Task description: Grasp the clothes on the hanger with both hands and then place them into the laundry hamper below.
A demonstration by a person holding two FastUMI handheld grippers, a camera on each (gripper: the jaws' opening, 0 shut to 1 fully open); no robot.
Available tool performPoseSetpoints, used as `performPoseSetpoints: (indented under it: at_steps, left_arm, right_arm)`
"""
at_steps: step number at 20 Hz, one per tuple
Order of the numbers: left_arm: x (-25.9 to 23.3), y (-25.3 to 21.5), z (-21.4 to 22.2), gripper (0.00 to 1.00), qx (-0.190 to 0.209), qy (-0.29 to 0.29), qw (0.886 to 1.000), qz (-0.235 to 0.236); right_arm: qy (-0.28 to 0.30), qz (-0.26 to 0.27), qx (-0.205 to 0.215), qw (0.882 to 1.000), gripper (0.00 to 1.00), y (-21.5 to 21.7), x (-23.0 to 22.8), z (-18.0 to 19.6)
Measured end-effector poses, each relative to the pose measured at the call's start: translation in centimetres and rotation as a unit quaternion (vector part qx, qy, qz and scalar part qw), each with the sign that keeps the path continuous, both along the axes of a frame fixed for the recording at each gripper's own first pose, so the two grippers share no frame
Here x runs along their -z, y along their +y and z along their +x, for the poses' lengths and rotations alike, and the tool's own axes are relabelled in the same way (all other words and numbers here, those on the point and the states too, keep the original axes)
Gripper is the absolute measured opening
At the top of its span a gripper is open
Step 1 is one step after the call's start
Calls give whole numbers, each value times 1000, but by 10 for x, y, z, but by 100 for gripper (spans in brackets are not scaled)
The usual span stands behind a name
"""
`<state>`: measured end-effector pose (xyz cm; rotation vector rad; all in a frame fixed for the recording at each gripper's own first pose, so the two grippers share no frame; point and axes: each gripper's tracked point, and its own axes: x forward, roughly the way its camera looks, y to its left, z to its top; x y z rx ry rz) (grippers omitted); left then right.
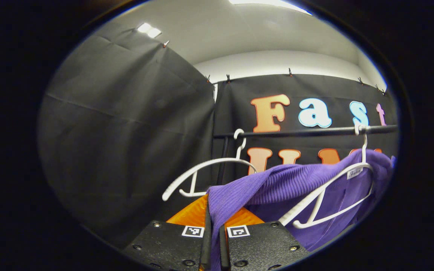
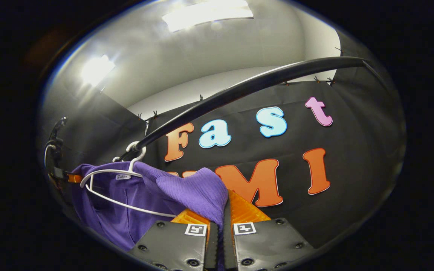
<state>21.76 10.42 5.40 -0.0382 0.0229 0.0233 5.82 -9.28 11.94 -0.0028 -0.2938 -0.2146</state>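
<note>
Both grippers pinch the purple sweater (image 1: 277,184), the left gripper (image 1: 212,210) and right gripper (image 2: 222,210) each clamped on a shoulder fold; it drapes the white hanger (image 1: 326,195) on the rail (image 1: 307,131) (soft, light knit, likely snag-prone).

Left gripper (image 1: 212,241): two flat textured plates, round screws, one square black-and-white marker on each.
Right gripper (image 2: 220,241): same twin plates, screws along the near edge, square marker near each inner corner.
</note>
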Motion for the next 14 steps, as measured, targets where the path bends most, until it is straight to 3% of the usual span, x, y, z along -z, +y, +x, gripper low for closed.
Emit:
performPoseSetpoints:
  at_steps: [6,14]
  left_arm:
    - [104,-26,2,9,30,95,995,-11]
    - [142,-65,-56,9,82,113,990,-8]
  right_arm:
    - [0,-13,12,1000,13,-6,-10,7]
    - [-17,-57,87,994,13,-41,-32,33]
